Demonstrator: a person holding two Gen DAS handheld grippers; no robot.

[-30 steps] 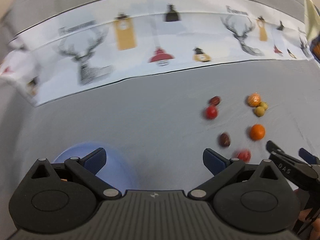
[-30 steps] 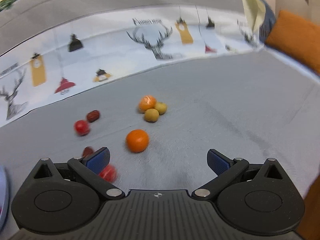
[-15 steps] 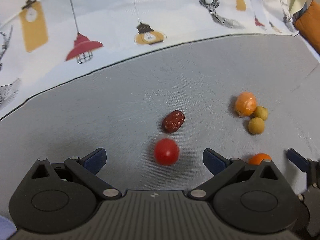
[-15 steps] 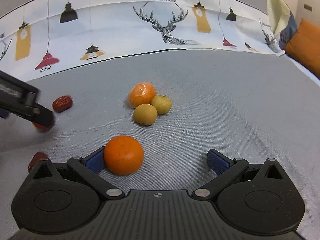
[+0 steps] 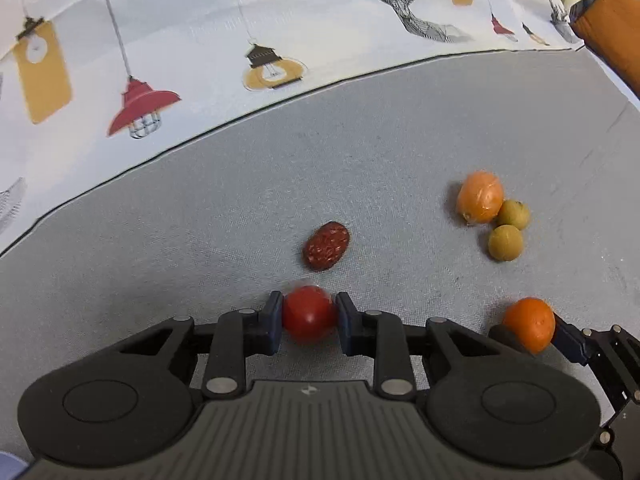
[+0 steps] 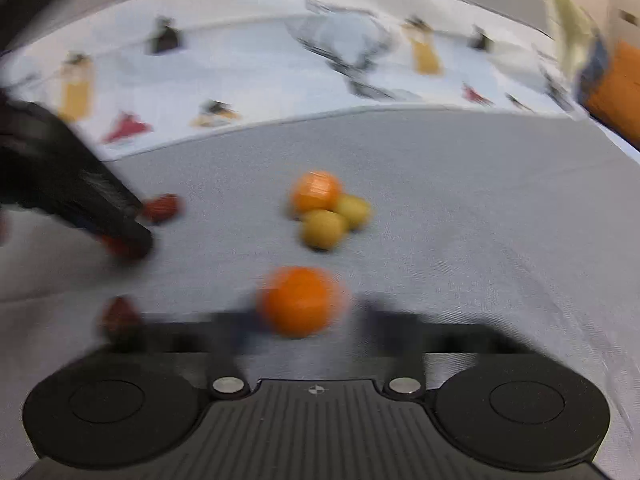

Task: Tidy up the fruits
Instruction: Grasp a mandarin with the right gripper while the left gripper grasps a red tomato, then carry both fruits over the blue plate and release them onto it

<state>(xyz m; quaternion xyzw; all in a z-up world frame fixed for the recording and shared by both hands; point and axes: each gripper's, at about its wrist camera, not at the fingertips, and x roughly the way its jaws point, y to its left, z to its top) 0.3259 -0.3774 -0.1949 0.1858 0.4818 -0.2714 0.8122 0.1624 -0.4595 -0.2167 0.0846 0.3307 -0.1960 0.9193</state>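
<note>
Holding a red tomato (image 5: 309,313) in my left gripper (image 5: 308,322), jaws just closed on it. Right gripper (image 6: 304,320) jaws just closed, pinching an orange (image 6: 301,301).

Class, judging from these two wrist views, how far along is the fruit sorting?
Done: nothing visibly sorted yet. In hand: the left hand-held gripper has just closed on the red tomato; the right hand-held gripper has just closed on the orange. Left: the red date, wrapped orange and two yellow-green fruits.
</note>
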